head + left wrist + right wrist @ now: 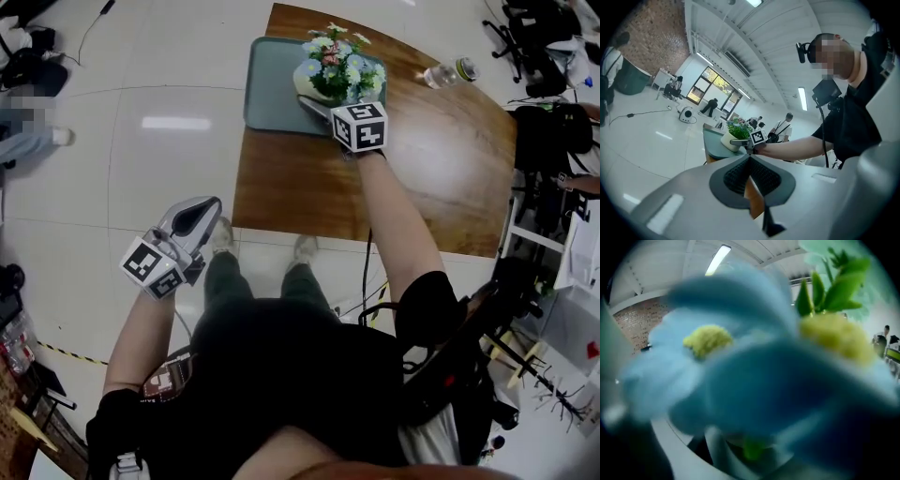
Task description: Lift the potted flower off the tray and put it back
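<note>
The potted flower [339,70], blue and pink blooms in a white pot, stands on the grey-green tray [267,89] at the wooden table's far left corner. My right gripper [336,97] reaches into it from the near side, and one finger [314,106] lies along the pot's near left side. Its jaws stand wide and open, the other finger hidden under the blooms. In the right gripper view, blurred blue flowers [740,357] fill the picture. My left gripper [195,217] hangs shut and empty over the floor, left of the table. From the left gripper view the pot [727,139] shows far off.
A plastic water bottle [448,72] lies on the wooden table [441,178] right of the tray. The table's near edge runs just beyond my feet. Office chairs and gear crowd the right side [544,56]. Several people stand far off [712,105].
</note>
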`<state>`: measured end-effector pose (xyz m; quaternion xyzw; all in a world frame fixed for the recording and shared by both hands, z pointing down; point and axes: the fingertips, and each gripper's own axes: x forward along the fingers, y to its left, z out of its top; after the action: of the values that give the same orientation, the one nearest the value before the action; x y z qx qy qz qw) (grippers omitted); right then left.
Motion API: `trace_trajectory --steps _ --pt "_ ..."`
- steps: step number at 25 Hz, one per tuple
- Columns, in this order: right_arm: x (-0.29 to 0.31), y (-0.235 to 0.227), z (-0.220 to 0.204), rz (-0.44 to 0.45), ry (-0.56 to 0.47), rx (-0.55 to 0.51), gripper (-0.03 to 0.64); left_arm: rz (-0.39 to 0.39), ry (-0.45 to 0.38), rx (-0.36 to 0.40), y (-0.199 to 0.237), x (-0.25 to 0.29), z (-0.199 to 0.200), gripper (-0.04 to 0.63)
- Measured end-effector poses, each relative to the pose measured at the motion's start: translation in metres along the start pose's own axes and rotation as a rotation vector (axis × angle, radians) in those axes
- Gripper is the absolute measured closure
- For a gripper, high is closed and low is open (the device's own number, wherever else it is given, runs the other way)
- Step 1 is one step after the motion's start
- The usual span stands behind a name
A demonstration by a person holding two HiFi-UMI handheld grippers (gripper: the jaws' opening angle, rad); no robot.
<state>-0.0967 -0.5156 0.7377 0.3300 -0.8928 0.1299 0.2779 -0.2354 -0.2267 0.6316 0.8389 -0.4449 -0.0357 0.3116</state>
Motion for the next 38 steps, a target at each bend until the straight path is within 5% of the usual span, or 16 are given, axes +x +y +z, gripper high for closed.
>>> trace_trajectory --steps 5,7,13,21,29,38 --pt "0.017 -0.002 -0.001 -0.035 0.018 -0.019 0.024 0.034 -0.009 -0.025 0.017 -0.016 -0.007 0.604" --pt "0.021 -0.008 0.002 -0.058 0.012 0.003 0.105 0.046 -0.006 -0.038 0.023 -0.018 -0.011 0.604" --pt "0.022 -0.007 0.01 -0.051 0.003 0.003 0.109 0.047 -0.001 -0.049 0.022 -0.023 -0.02 0.604" --pt "-0.063 0.037 0.03 0.031 -0.098 0.028 0.109 0.031 -0.028 -0.007 0.013 -0.021 -0.004 0.604" --pt "-0.138 0.093 -0.043 0.056 -0.024 0.0 0.109 -0.011 -0.012 0.023 -0.015 -0.008 -0.005 0.604" --pt "-0.135 0.126 -0.12 0.017 0.069 -0.027 0.109 -0.048 0.01 0.03 -0.025 -0.008 -0.024 0.604"
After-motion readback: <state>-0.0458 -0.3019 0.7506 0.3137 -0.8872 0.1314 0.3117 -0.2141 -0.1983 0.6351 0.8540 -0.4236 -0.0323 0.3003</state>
